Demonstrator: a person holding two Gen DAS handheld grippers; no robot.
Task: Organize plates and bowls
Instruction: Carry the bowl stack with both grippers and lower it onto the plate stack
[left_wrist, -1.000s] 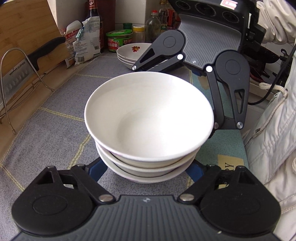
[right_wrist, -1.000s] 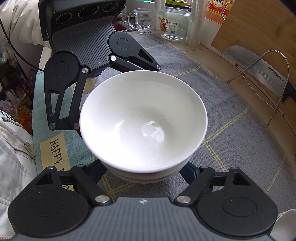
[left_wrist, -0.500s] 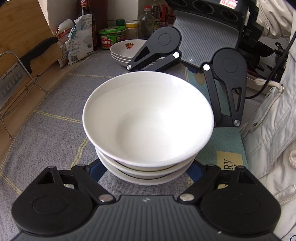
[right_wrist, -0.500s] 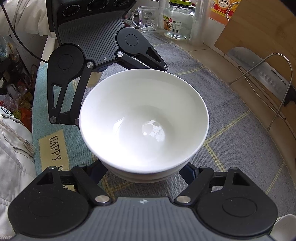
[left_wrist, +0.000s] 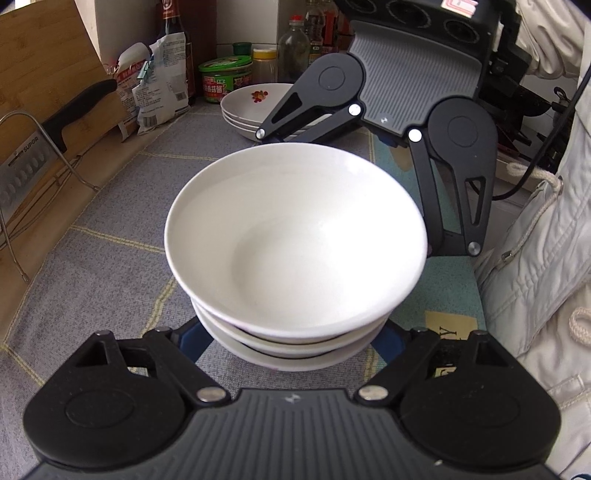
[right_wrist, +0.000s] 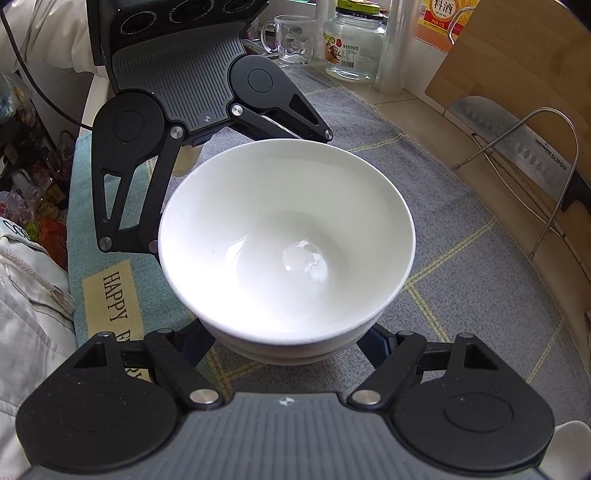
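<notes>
While we hold both tools over the grey mat (left_wrist: 110, 266) on the counter, a stack of white bowls (left_wrist: 295, 243) sits upright near the mat's front edge, close to the person's pale jacket (left_wrist: 546, 258). Our left gripper (left_wrist: 291, 332) reaches in from one side, its blue-tipped fingers (left_wrist: 192, 339) straddling the lowest bowls of the stack. Our right gripper (right_wrist: 291, 339) comes from the opposite side, and its fingers (right_wrist: 373, 339) flank the same stack low down. The bowls hide every fingertip, so we cannot tell whether either tool presses on the stack or merely stands apart around it. The right jaws are neither wide apart nor together. From the left view three nested bowls show; from the right view we see mainly the top bowl (right_wrist: 288, 251). A second stack of plates (left_wrist: 251, 107) rests near the mat's far edge, well apart from the bowls. Beside the mat, a cleaver (right_wrist: 517, 147) leans in a wire rack (right_wrist: 554, 177) against a wooden cutting board (right_wrist: 517, 55).
</notes>
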